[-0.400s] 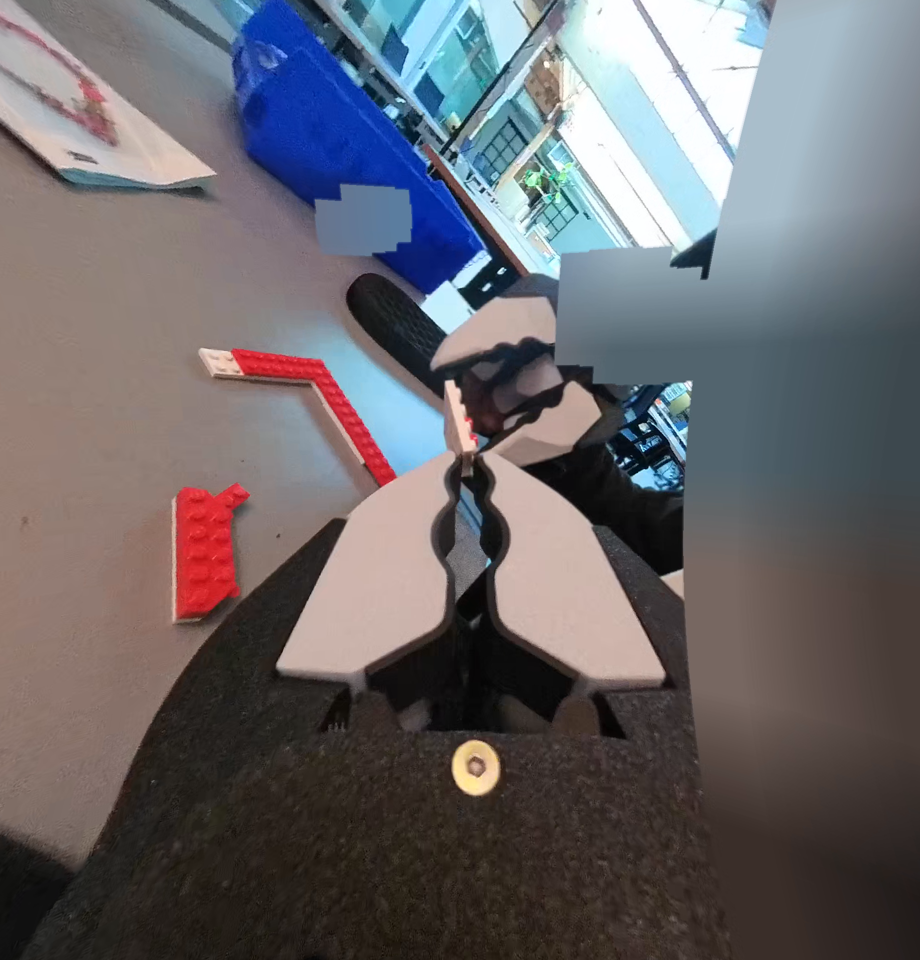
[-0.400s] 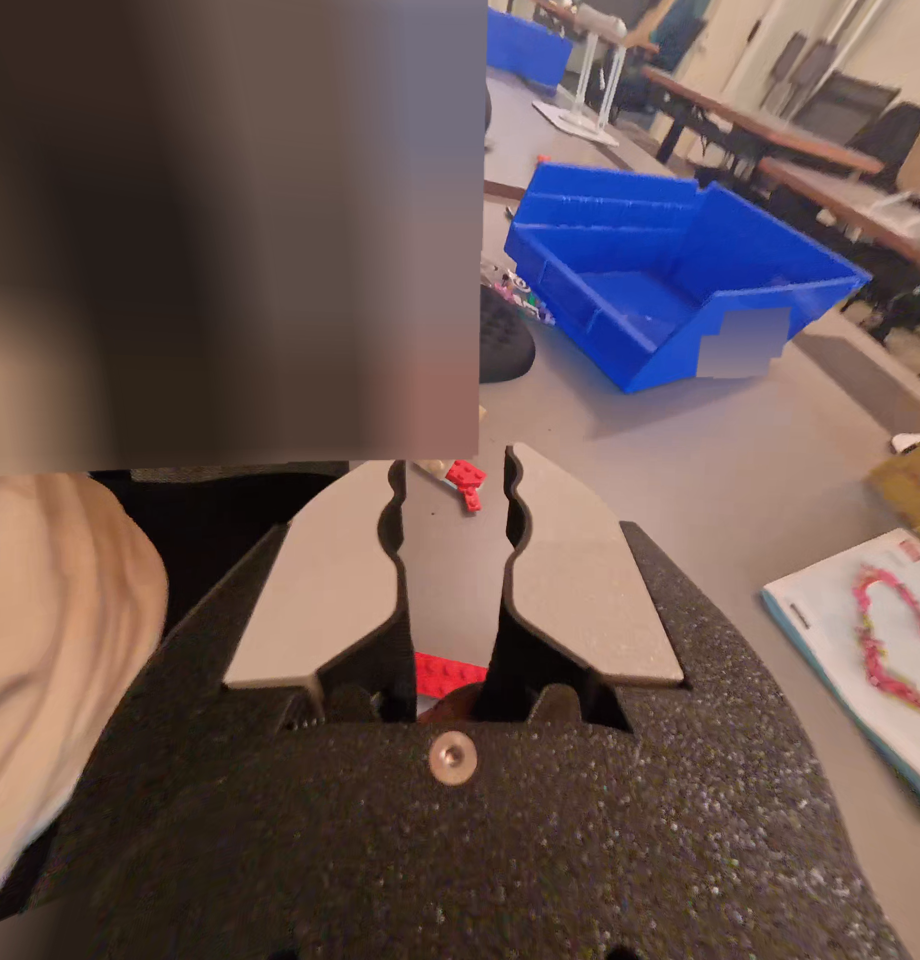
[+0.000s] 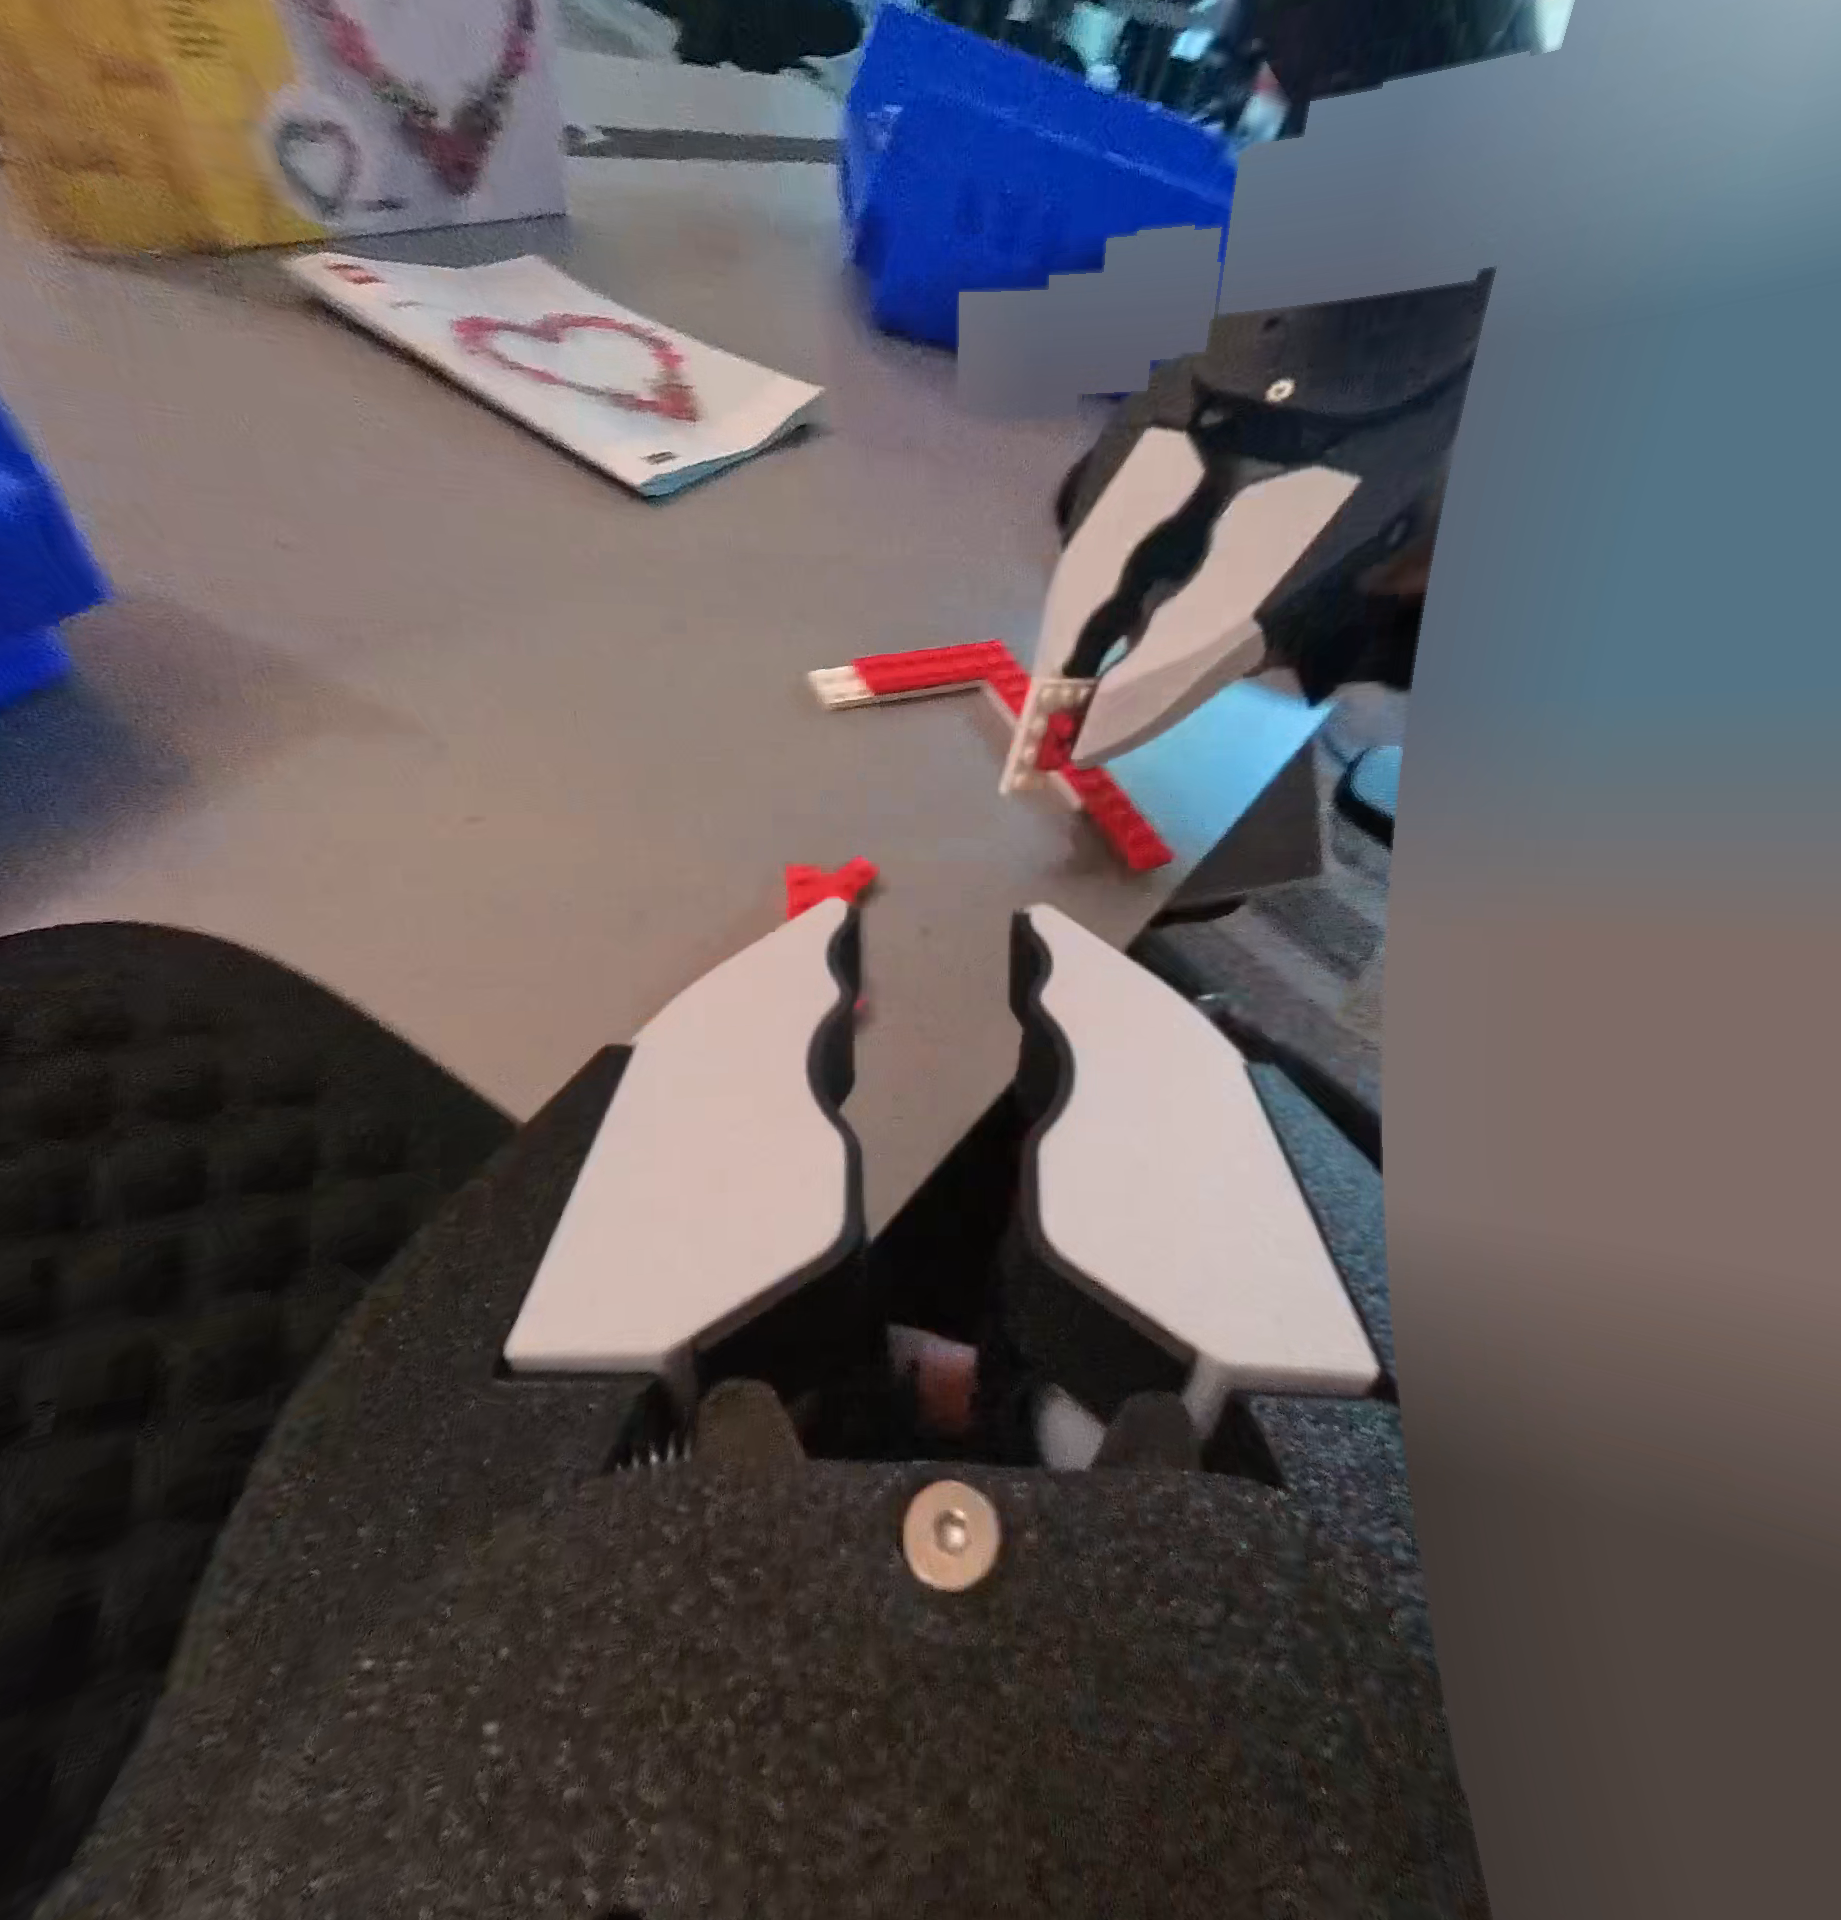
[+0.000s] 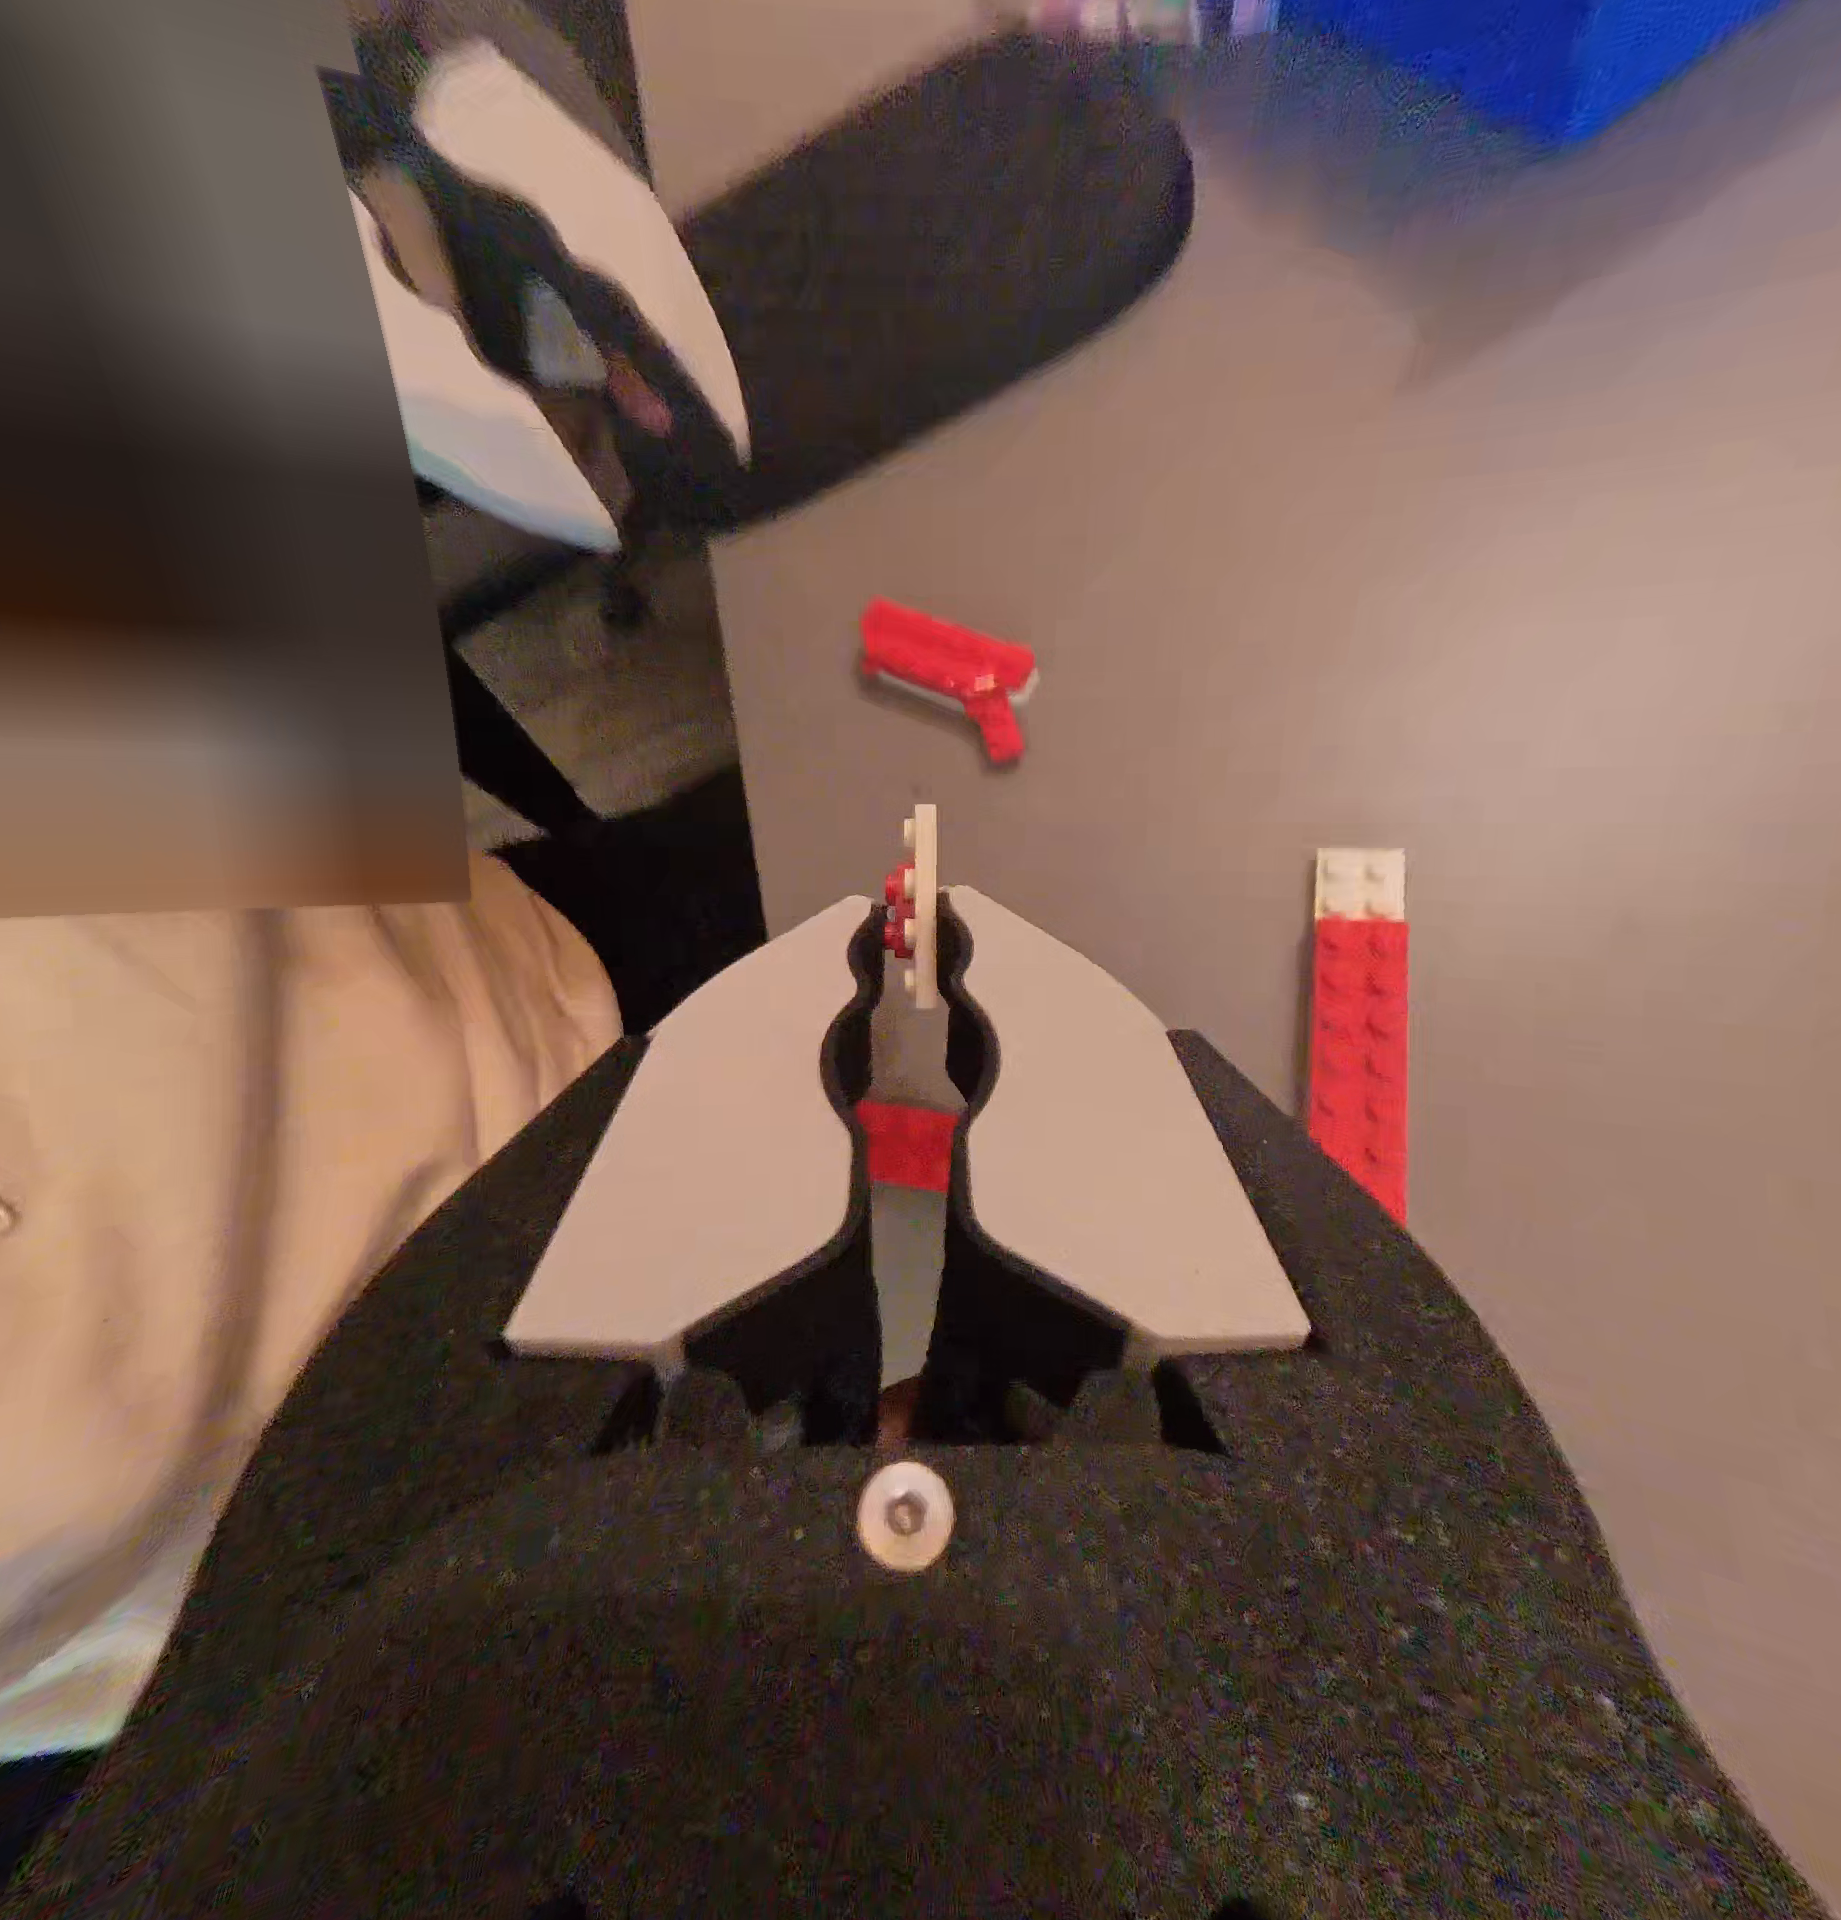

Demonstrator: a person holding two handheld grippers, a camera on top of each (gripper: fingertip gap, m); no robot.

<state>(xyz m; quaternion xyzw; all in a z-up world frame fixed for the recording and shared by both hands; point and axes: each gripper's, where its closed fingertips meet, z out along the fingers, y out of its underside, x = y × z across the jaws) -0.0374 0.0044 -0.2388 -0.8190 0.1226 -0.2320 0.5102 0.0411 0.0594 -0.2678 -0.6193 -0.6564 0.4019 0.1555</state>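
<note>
Right gripper (image 4: 914, 914): fingers closed on a small white plate (image 4: 925, 904) carrying red studs, held on edge so that its upper end projects past the fingertips. In the left wrist view the same gripper (image 3: 1087, 717) reaches down from the upper right, the white plate (image 3: 1041, 732) at its tips lying over the bend of the red angled strip (image 3: 1009, 686); contact between the two cannot be confirmed. To the right of the right gripper, one leg of the strip (image 4: 1360, 1029) lies flat on the grey table (image 4: 1518, 727), white-capped at its far end, with bare table beyond it. Ahead of the tips sits a small red wedge piece (image 4: 947, 670), well apart. The table edge runs just to the left of the right gripper, dark floor below it. Left gripper (image 3: 937, 925): fingers apart, nothing between them, bare table showing through the gap; the red wedge piece (image 3: 828, 883) sits just beyond its left fingertip. Farther ahead lie a heart-printed booklet (image 3: 583, 364) and a blue bin (image 3: 999, 177). Compared with 0.4 s earlier, the plate was then pinched in the left gripper, whose fingers were closed, while the right gripper was open; the plate now sits in the right gripper.
</note>
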